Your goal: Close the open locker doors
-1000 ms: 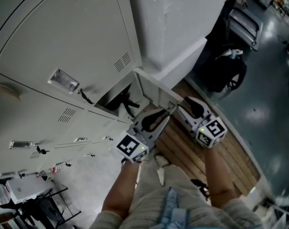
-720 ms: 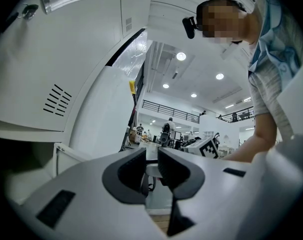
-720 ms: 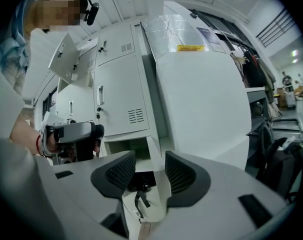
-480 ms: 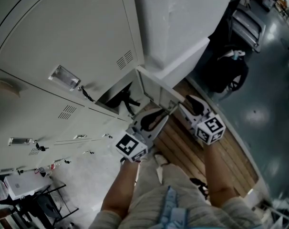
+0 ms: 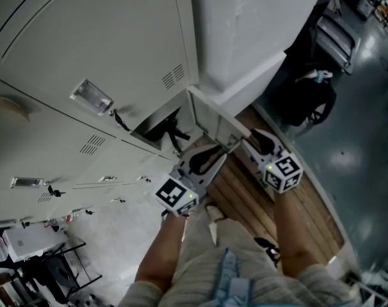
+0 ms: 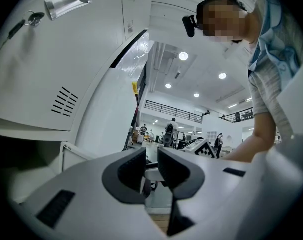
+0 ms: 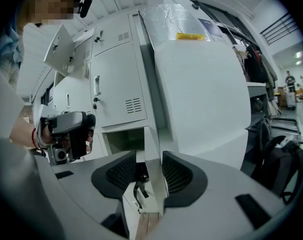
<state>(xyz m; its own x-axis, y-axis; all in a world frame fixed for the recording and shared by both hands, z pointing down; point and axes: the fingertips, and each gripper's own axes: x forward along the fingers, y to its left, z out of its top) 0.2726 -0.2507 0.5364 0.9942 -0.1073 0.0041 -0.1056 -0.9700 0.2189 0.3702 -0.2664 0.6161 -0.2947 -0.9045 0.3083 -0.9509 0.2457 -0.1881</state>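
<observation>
A low locker compartment stands open, its white door swung out toward me. In the right gripper view the door's free edge runs between the jaws of my right gripper. The jaws stand wide and I see no pad pressing on the door; a black latch handle hangs beside it. My left gripper hovers just left of the door, its jaws a narrow gap apart with nothing in them. Another door higher up the locker row hangs open.
A large white cabinet block stands right of the lockers. A black backpack leans at its base. Wooden slats lie under my feet, and a black-framed cart stands at the lower left. Other people walk in the hall beyond.
The view has slid slightly down and right. Both grippers stay at the open door, nearly where they were.
</observation>
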